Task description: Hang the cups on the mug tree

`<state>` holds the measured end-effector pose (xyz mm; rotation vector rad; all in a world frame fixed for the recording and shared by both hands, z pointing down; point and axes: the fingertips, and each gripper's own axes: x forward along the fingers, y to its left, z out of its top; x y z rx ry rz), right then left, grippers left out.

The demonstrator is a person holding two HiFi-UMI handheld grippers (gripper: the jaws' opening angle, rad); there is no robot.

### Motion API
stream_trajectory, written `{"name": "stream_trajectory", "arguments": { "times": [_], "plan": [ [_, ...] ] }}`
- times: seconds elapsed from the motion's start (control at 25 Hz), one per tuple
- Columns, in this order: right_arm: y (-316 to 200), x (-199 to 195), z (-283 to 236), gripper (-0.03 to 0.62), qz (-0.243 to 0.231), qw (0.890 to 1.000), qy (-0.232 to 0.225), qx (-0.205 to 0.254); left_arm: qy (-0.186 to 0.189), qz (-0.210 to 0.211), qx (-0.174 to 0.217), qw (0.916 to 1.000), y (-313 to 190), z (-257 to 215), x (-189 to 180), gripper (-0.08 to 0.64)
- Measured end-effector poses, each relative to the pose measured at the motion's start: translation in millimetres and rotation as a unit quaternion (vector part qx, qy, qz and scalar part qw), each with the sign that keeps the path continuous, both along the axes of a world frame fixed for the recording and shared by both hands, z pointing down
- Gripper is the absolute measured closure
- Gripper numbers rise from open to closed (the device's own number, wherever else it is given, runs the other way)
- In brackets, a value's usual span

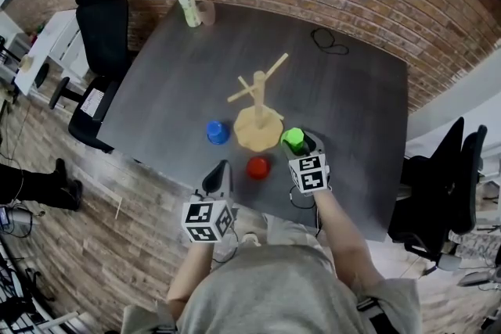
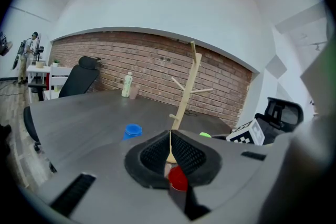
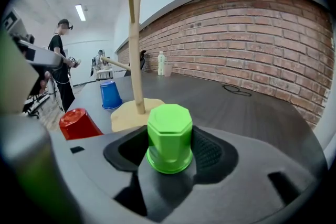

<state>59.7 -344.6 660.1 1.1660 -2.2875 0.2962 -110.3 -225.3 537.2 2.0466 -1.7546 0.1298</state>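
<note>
Grey table (image 1: 352, 105) carries the wooden mug tree (image 1: 258, 102), pegs bare. Green cup (image 3: 169, 136) stands upside-down just beside the tree base, btwn right gripper's (image 3: 170, 159) wide-apart jaws, not yet pinched. Left gripper (image 2: 170, 157) is closed tight, empty, near red cup (image 1: 257, 167). Green cup looks light, thin plastic, smooth; prob. flexes if squeezed. Grip opp. flat facets mid-wall, gently.

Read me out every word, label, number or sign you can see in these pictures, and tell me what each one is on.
No text can be read anywhere.
Bottle: label too small to read.
White sheet at the black chair: print too small to read.
Marker cubes and: black and white square patterns only, no letters.
Red cup, blue cup, green cup: no print shows.
</note>
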Motion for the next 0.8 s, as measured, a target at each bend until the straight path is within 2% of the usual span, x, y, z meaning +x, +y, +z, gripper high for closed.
{"name": "stream_trajectory", "arguments": {
  "times": [0.8],
  "plan": [
    [17.0, 3.2, -93.6, 0.344, 0.003, 0.997, -0.023, 0.072, 0.006, 0.023, 0.028, 0.9993, 31.8, -22.5, 10.8, 0.549]
  ]
}}
